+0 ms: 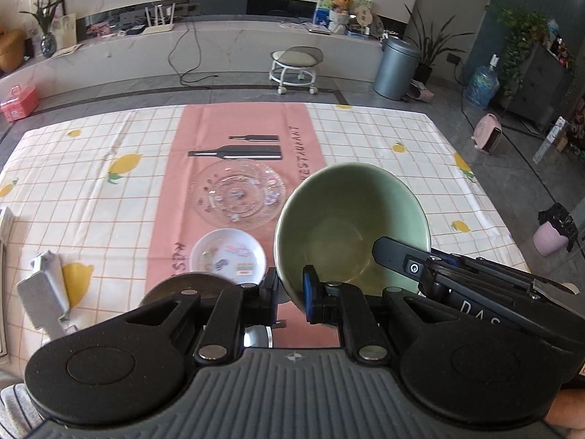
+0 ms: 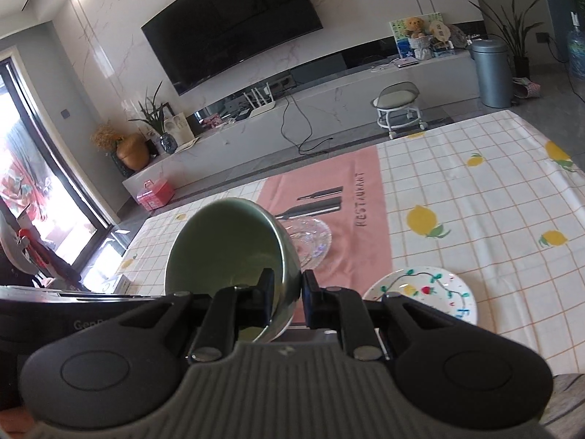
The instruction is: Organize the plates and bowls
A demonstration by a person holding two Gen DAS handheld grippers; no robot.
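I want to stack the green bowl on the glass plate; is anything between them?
Nothing visible: the green bowl, gripped by both grippers, hangs beside the bare glass plate; the small white dish lies nearer.

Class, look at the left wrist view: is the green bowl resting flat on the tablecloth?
No. The green bowl is tilted, held up by its rim in both hand-held grippers.

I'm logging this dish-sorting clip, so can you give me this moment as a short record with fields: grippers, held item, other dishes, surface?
held item: green bowl, tilted, off the table
left gripper: shut on the bowl's rim
right gripper: shut on the bowl's rim, opposite side
other dishes: clear glass plate; small white dish with stickers; white painted plate
surface: lemon-print tablecloth with pink placemat
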